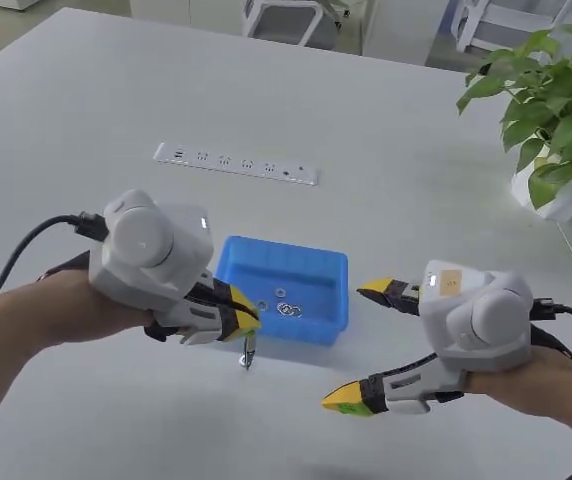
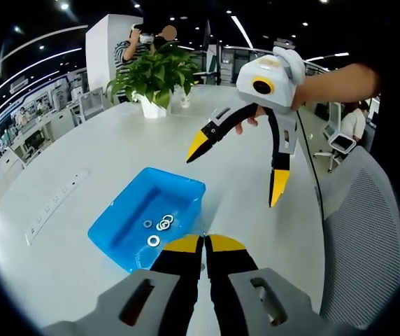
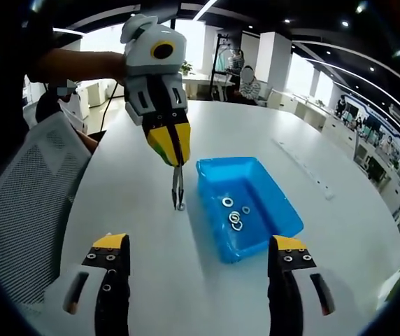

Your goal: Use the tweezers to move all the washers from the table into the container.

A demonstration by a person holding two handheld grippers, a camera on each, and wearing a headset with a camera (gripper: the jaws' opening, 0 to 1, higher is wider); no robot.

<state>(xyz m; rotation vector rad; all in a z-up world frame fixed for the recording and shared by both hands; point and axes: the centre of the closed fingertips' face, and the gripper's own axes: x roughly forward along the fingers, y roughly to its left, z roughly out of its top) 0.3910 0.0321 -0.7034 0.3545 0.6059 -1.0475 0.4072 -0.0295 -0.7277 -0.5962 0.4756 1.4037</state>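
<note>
Left gripper, lower left of head view, jaws clenched on tweezers; tips pointed down at table, just outside near wall of blue container at frame centre. Right gripper, lower right, jaws spread wide, nothing held. Several washers lay inside container. Whether tweezer tips carried washer: too small to tell. Judged step: late transfer stage. Next move called for lifting tips over wall, easing grip above container floor.
</note>
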